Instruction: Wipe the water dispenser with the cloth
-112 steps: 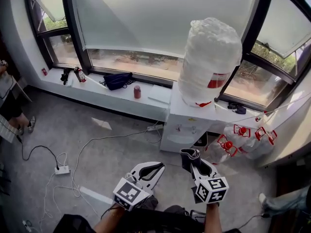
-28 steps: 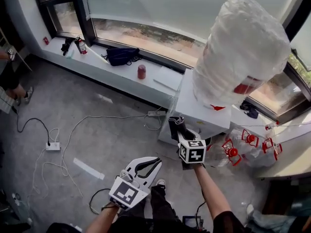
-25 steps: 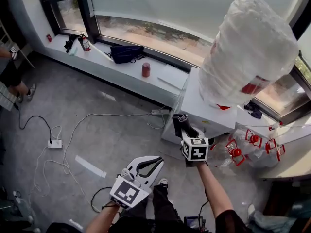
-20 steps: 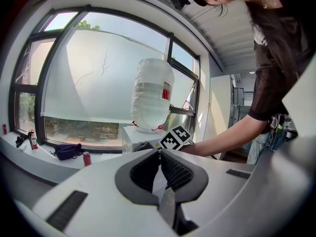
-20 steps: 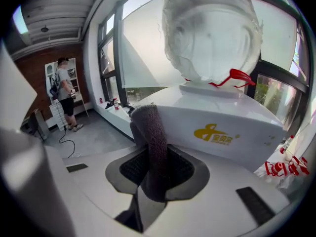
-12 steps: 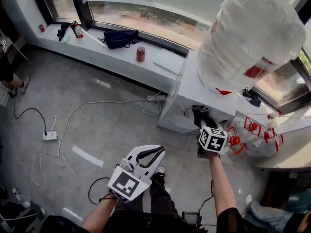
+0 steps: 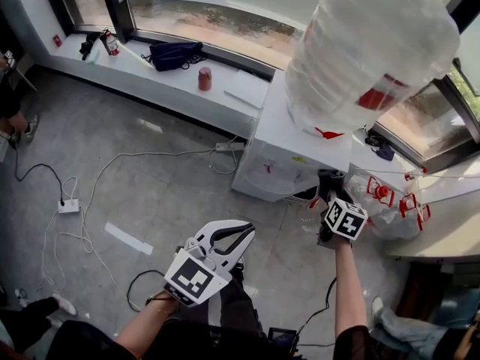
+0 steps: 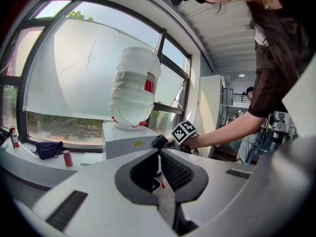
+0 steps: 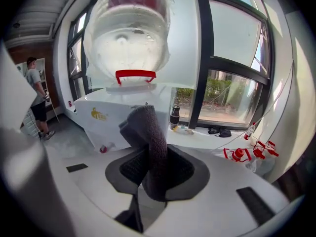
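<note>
The white water dispenser point(image 7: 289, 152) stands under the window with a large plastic-wrapped bottle point(image 7: 371, 47) on top. My right gripper point(image 7: 330, 187) is shut on a dark grey cloth point(image 7: 330, 178) by the dispenser's front right corner; I cannot tell whether the cloth touches it. In the right gripper view the cloth point(image 9: 148, 137) sticks up from the shut jaws of the right gripper point(image 9: 150, 169), before the dispenser point(image 9: 111, 115) and bottle point(image 9: 131, 33). My left gripper point(image 7: 241, 233) hangs low over the floor, shut and holding nothing. The left gripper view shows the left gripper point(image 8: 159, 164) facing the dispenser point(image 8: 128, 141).
A long white window ledge point(image 7: 165, 81) carries a red can point(image 7: 204, 78) and a dark bag point(image 7: 171, 52). Spare water jugs with red caps point(image 7: 390, 197) lie right of the dispenser. Cables and a power strip point(image 7: 67, 205) cross the grey floor. A person point(image 9: 35, 95) stands far left.
My right gripper has carried the cloth rightward along the dispenser's front, from its left corner to its right corner. The left gripper has stayed low and shut.
</note>
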A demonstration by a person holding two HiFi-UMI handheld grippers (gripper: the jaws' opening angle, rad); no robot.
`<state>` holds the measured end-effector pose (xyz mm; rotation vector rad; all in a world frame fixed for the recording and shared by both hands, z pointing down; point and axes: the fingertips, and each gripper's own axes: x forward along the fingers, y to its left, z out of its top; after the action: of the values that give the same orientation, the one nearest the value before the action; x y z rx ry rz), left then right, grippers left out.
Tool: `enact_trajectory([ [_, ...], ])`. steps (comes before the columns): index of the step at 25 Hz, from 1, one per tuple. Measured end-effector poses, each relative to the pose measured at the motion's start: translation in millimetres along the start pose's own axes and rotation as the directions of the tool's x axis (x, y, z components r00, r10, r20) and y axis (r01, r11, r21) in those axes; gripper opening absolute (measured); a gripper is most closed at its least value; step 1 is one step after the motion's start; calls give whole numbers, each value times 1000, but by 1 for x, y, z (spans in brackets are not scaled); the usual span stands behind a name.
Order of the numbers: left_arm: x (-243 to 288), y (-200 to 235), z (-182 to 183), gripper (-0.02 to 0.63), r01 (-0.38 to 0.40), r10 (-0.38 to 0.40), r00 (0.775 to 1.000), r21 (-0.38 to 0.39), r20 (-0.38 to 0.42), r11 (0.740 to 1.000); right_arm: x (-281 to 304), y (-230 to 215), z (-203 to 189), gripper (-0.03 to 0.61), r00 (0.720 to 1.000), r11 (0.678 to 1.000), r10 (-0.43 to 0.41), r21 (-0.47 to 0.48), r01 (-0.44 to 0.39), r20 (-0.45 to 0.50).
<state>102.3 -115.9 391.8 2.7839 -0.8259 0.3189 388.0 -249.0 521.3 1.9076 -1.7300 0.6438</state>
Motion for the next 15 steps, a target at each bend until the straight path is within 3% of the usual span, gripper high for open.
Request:
enact_trajectory([
  [7, 21, -5, -1, 21, 20, -20, 1000, -12, 6, 1000, 5, -46, -20, 103, 999, 1000, -22, -3, 22, -37],
  [11, 19, 8, -3, 21, -26, 27, 999, -20, 19, 999, 0, -29, -44, 103, 998, 999, 43, 13, -42, -55],
  [15, 12, 20, -16, 21, -59, 59, 998, -22, 8, 998, 5, 7, -84, 103, 989, 993, 112, -30, -115, -93],
])
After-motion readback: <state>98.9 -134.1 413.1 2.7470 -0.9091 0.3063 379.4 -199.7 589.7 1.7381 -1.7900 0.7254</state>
